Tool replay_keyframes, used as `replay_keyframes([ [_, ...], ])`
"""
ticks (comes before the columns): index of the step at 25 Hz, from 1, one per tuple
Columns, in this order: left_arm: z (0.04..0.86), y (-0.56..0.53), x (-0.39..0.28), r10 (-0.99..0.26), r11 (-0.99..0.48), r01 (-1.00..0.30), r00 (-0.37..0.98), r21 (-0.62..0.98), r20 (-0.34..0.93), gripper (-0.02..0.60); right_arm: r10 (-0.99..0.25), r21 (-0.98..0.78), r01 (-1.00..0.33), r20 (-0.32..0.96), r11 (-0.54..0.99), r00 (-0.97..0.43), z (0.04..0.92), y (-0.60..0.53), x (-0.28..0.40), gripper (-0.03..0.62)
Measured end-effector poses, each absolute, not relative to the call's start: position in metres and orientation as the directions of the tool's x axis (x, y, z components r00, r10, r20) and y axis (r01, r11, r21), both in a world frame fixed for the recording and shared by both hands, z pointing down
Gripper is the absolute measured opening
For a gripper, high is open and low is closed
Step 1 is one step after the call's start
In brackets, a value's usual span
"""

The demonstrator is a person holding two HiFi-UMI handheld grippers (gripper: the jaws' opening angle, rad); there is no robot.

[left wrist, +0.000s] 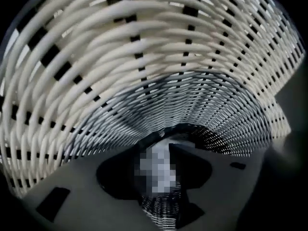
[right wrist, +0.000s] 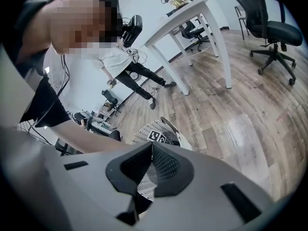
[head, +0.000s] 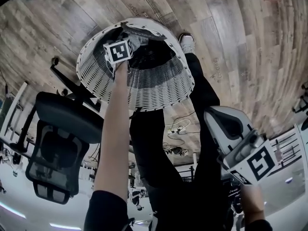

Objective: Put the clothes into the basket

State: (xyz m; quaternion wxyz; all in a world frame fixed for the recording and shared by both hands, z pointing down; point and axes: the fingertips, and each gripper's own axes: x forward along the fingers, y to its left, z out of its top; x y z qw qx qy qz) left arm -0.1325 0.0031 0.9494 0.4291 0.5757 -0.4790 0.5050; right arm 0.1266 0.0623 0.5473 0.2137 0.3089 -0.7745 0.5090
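Observation:
A white wicker basket (head: 144,97) stands on the wood floor in the head view, with dark clothing (head: 149,57) piled inside it. My left gripper (head: 120,49) reaches straight down into the basket's mouth; its marker cube hides the tips. In the left gripper view the woven basket wall (left wrist: 144,57) fills the frame, and the left gripper (left wrist: 161,153) has its jaws apart with nothing pressed between them. My right gripper (head: 216,117) hangs at the lower right, away from the basket. The right gripper (right wrist: 152,148) has its tips touching and holds nothing; past it the basket (right wrist: 142,134) shows.
A black office chair (head: 57,134) stands close to the basket's left. My leg and shoe (head: 187,42) are beside its right rim. Cables (head: 178,129) lie on the floor. A white table (right wrist: 187,18), another chair (right wrist: 269,28) and a person (right wrist: 130,66) are farther off.

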Motion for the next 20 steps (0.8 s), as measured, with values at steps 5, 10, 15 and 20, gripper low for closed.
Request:
replay_keyframes([
  [5, 0.915, 0.000, -0.127, -0.125, -0.201, -0.979, 0.047, 0.021, 0.991, 0.196, -0.271, -0.651, -0.684, 0.629, 0.329, -0.729, 0.523, 0.052, 0.118, 0.015],
  [10, 0.872, 0.006, -0.118, -0.140, -0.189, -0.981, 0.076, 0.048, 0.987, 0.195, -0.283, -0.642, -0.675, 0.614, 0.364, -0.736, 0.489, 0.046, 0.108, 0.017],
  [15, 0.826, 0.011, -0.114, -0.186, -0.176, -0.982, 0.096, 0.063, 0.978, 0.195, -0.295, -0.618, -0.666, 0.601, 0.417, -0.743, 0.453, 0.042, 0.098, 0.017],
  [20, 0.769, 0.025, -0.118, -0.208, -0.132, -0.988, 0.112, 0.086, 0.972, 0.195, -0.315, -0.582, -0.668, 0.596, 0.463, -0.738, 0.416, 0.041, 0.088, 0.015],
])
